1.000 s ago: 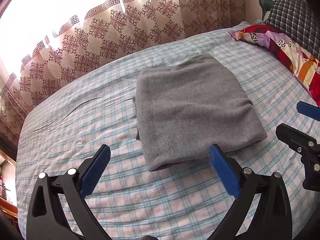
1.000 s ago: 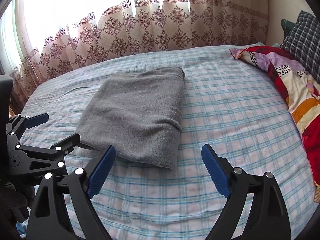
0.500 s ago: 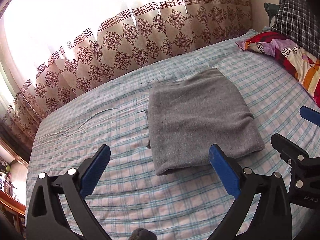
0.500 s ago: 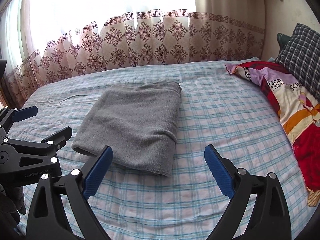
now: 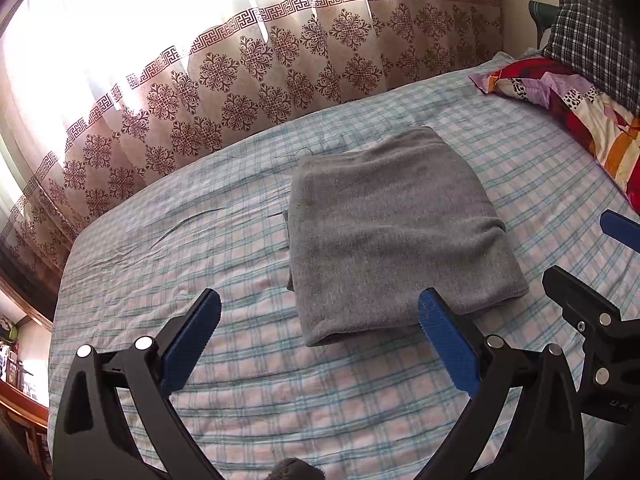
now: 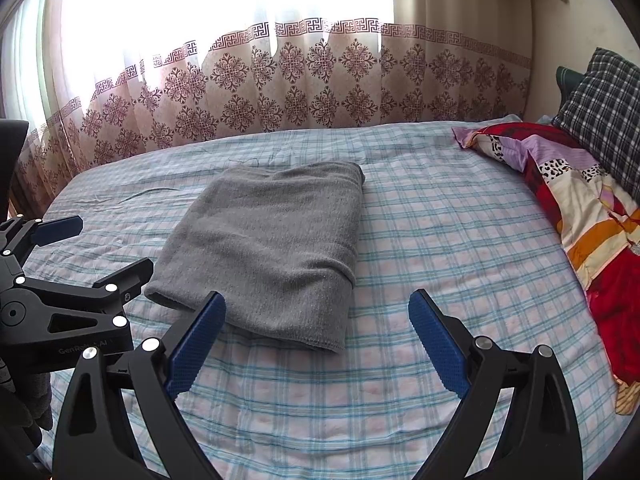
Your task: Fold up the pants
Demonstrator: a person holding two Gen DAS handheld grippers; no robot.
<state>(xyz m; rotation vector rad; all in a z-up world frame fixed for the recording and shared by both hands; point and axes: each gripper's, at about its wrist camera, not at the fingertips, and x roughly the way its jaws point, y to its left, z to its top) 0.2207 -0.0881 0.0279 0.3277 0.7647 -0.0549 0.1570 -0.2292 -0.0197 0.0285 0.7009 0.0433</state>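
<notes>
The grey pants (image 5: 396, 232) lie folded into a compact rectangle on the checked bedsheet (image 5: 200, 240); they also show in the right wrist view (image 6: 268, 248). My left gripper (image 5: 320, 304) is open and empty, above the sheet just in front of the pants' near edge. My right gripper (image 6: 316, 304) is open and empty, at the near right corner of the pants. Each gripper shows at the edge of the other's view: the right one (image 5: 592, 276), the left one (image 6: 80, 248).
A patterned curtain (image 6: 300, 92) hangs along the far edge of the bed. A red patchwork quilt (image 6: 580, 208) and a dark checked pillow (image 6: 604, 116) lie at the right. A wooden shelf (image 5: 20, 400) stands beyond the bed's left edge.
Both grippers have drawn back and up from the folded pants, which now look smaller and farther away. The pants have not moved.
</notes>
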